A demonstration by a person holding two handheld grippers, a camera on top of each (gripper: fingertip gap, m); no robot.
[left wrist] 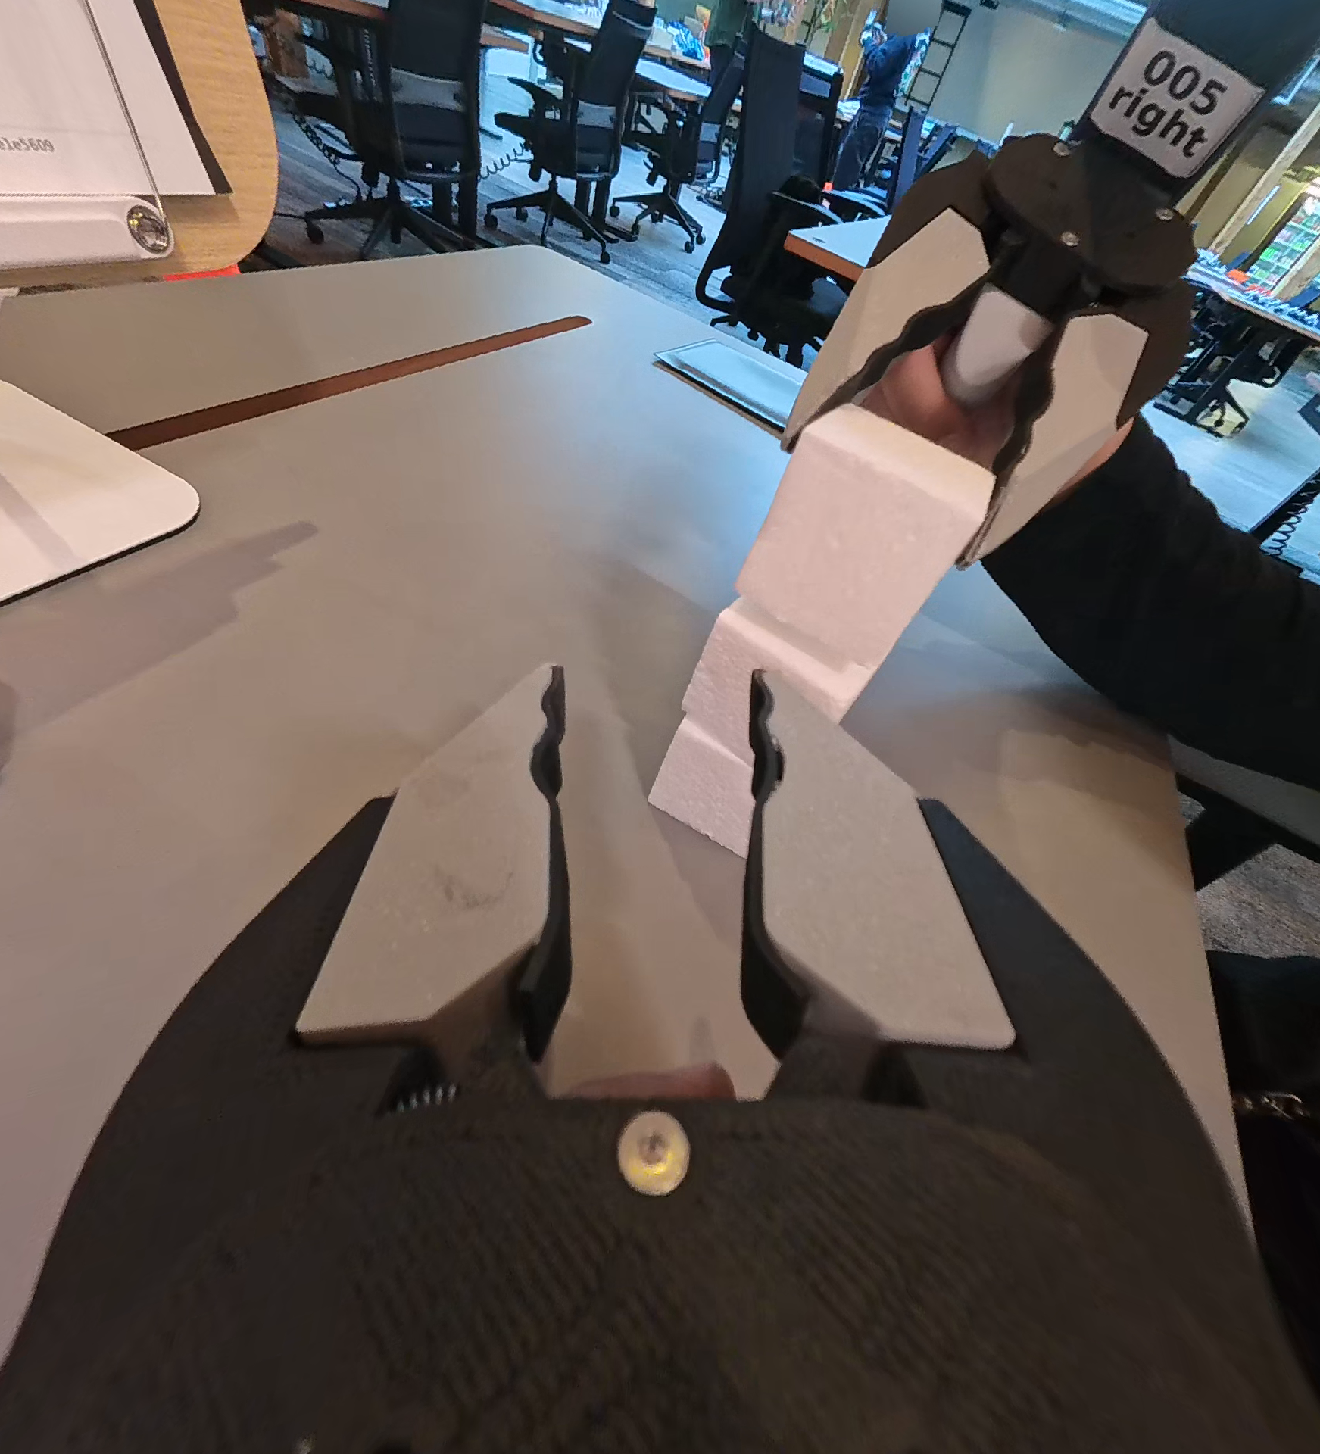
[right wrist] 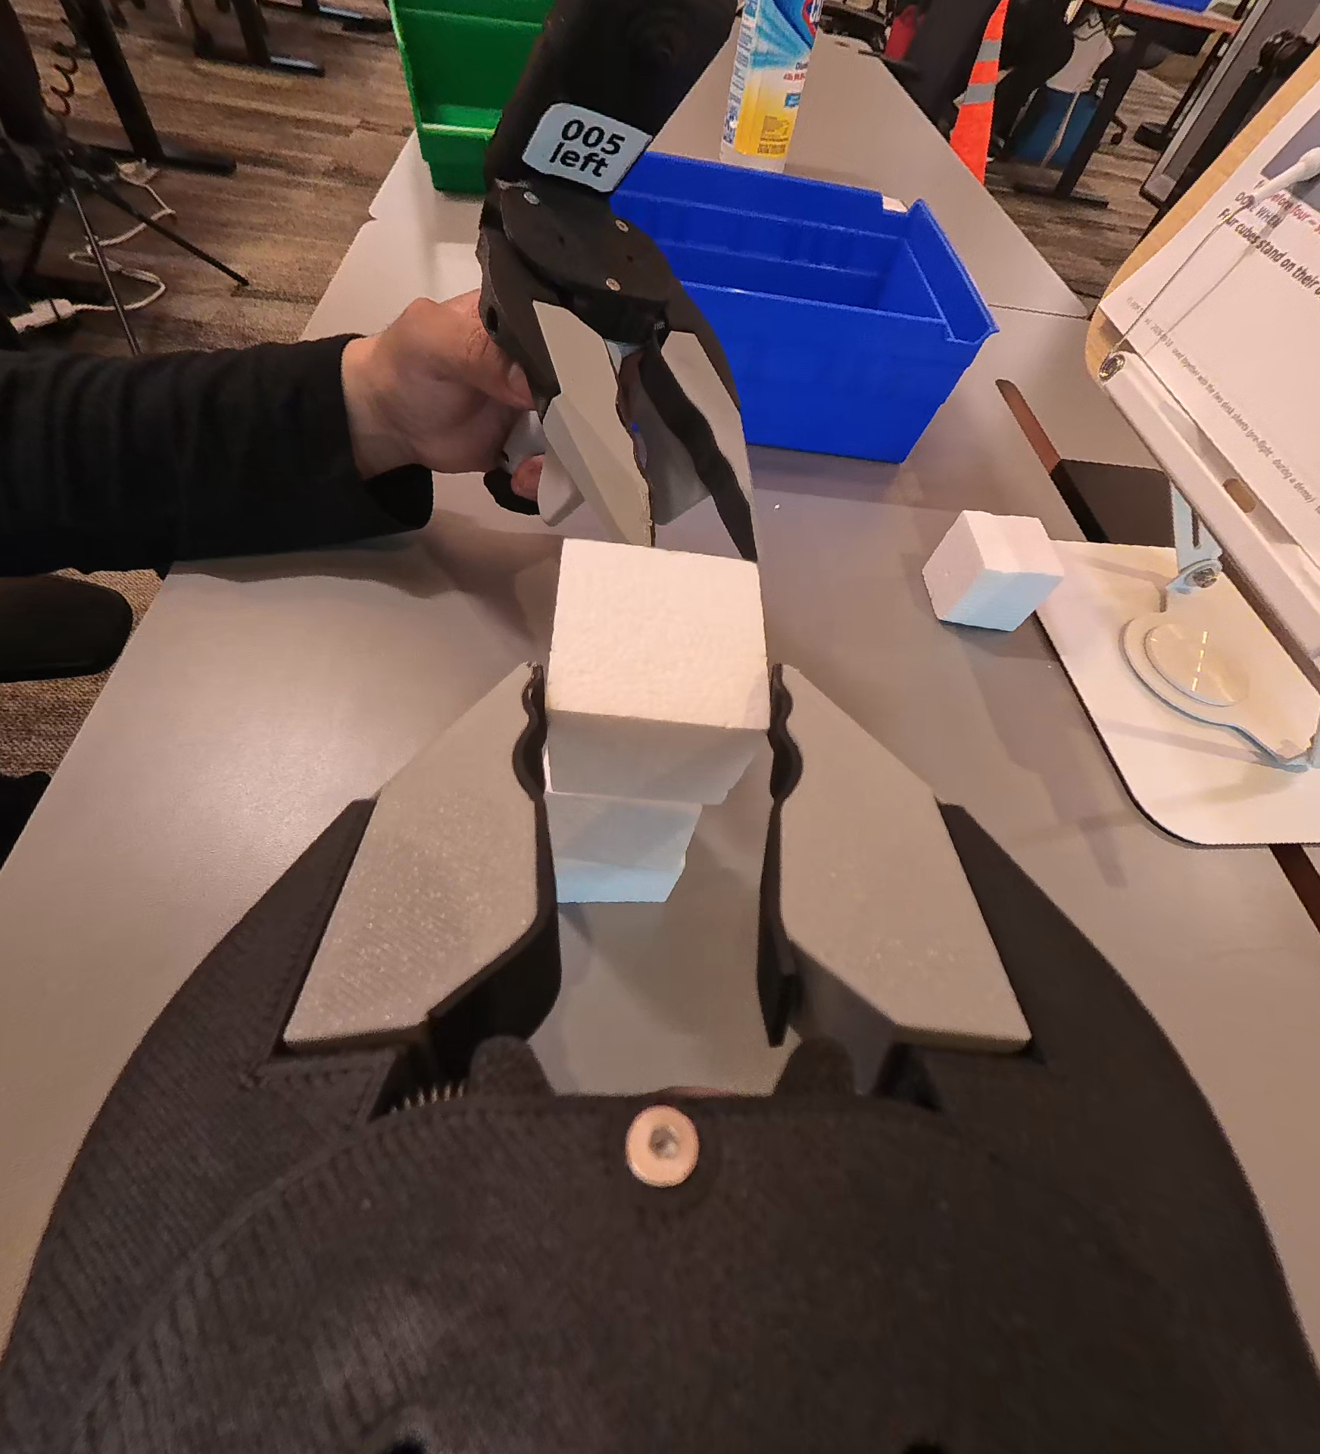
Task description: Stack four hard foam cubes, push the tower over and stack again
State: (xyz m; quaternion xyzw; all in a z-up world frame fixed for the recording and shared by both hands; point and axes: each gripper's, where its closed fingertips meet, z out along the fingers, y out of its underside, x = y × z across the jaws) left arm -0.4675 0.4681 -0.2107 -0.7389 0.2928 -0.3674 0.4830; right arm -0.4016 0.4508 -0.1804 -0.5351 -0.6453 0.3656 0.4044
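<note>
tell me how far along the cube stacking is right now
Done: three cubes are stacked in a slightly staggered tower. In hand: the right gripper straddles the top cube, apparently just placing it; the left gripper is open and empty beside the tower. Left: the fourth cube lies by the sign stand, then the push-over and restack.

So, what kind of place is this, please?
Most likely an open-plan office or lab. Rows of black office chairs stand at long desks behind the grey table, and a blue storage bin and an instruction sheet on a stand sit on it.
</note>
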